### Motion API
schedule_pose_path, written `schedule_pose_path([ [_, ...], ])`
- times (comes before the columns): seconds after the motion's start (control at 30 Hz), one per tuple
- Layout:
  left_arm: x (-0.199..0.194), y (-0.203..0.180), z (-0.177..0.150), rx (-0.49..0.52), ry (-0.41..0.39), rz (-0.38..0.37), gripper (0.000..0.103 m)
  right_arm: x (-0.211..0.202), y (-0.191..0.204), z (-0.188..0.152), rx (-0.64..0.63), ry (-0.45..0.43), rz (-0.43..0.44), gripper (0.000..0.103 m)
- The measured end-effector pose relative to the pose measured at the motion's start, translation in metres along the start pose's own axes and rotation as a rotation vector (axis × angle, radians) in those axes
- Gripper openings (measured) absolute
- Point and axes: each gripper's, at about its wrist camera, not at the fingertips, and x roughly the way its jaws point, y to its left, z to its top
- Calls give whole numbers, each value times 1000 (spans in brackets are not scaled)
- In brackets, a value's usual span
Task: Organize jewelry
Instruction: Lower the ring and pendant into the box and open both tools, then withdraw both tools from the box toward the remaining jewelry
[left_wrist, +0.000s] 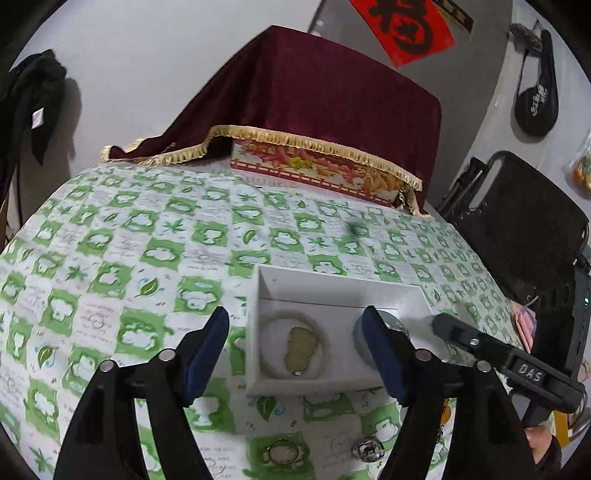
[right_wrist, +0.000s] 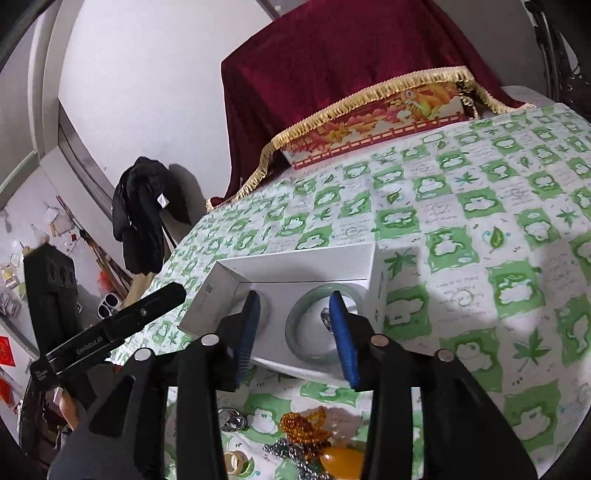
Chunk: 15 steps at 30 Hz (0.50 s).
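I see a white box (left_wrist: 338, 291) sitting on the tabletop (left_wrist: 110, 240), which has a green and white leaf cloth on it. My left tool (left_wrist: 295, 332) hangs over the near side of the box with its blue pads spread wide, and nothing is between them. My right tool (right_wrist: 295, 317) is open too, with its pads apart over the box and not pressing on anything. Inside the box lie a thin pale bangle (left_wrist: 293, 345) with a flat pale pendant (left_wrist: 300, 349) in its middle, and next to them a thick green jade bangle (right_wrist: 321, 321) with a small shiny silver piece (right_wrist: 325, 318) inside its ring. More jewelry waits on the cloth in front of the box: a gold ring (left_wrist: 282, 451), a silver ring (left_wrist: 367, 451), an orange bead string (right_wrist: 310, 424) with a big amber bead (right_wrist: 341, 461), and a silver chain (right_wrist: 291, 456). A red velvet cloth (left_wrist: 314, 96) with gold fringe covers a tall thing at the back.
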Motion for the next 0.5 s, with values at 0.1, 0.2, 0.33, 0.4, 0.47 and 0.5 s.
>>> schedule_pose_path([
  [0.1, -2, 6, -6, -18, 14, 17, 77, -9, -3, -6, 11, -6, -12, 42],
  [0.2, -5, 13, -15, -38, 33, 27, 77, -20, -6, -14, 23, -17, -12, 44],
  [0.33, -14, 23, -26, -72, 36, 44, 78, -33, -5, -26, 19, -26, -31, 49],
  [0.4, -20, 30, -31, -95, 34, 46, 78, -38, -4, -33, 24, -27, -28, 49],
  [0.47, -25, 34, -35, -113, 33, 50, 78, -43, -3, -40, 22, -24, -31, 49],
  [0.5, -27, 37, -37, -122, 35, 50, 78, -45, -2, -43, 20, -23, -35, 49],
])
